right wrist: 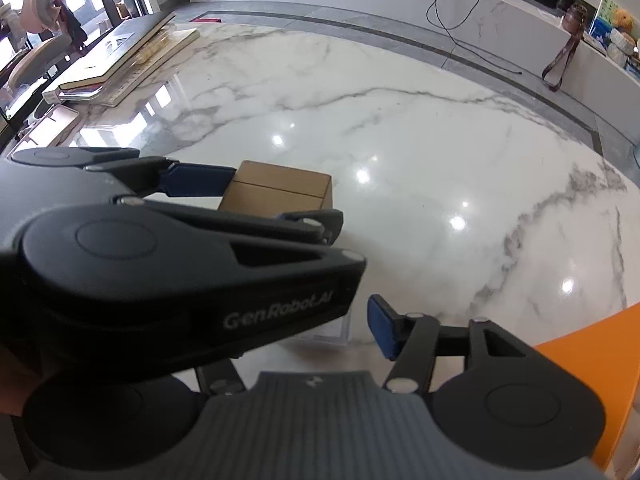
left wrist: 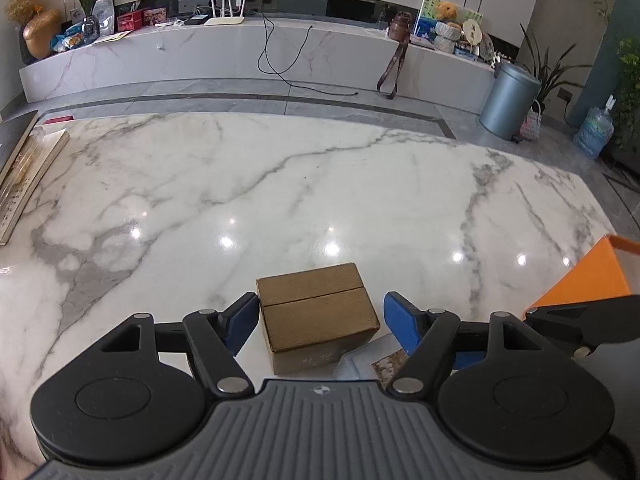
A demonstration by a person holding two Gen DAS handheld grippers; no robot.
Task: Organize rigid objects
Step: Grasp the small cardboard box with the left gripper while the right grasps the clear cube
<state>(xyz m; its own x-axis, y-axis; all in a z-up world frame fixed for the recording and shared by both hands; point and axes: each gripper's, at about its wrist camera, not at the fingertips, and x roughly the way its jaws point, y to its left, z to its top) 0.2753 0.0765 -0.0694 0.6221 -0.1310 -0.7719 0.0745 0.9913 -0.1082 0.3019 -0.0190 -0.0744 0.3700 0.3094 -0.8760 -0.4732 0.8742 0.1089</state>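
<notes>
On the marble table [left wrist: 280, 184], the brown box [left wrist: 316, 312] sits between the wide-open jaws of the left gripper [left wrist: 320, 320], ungripped. The right gripper [right wrist: 304, 320] holds nothing visible; its opening is unclear. Orange box [left wrist: 588, 280] nearby. Organizing appears barely begun.
</notes>
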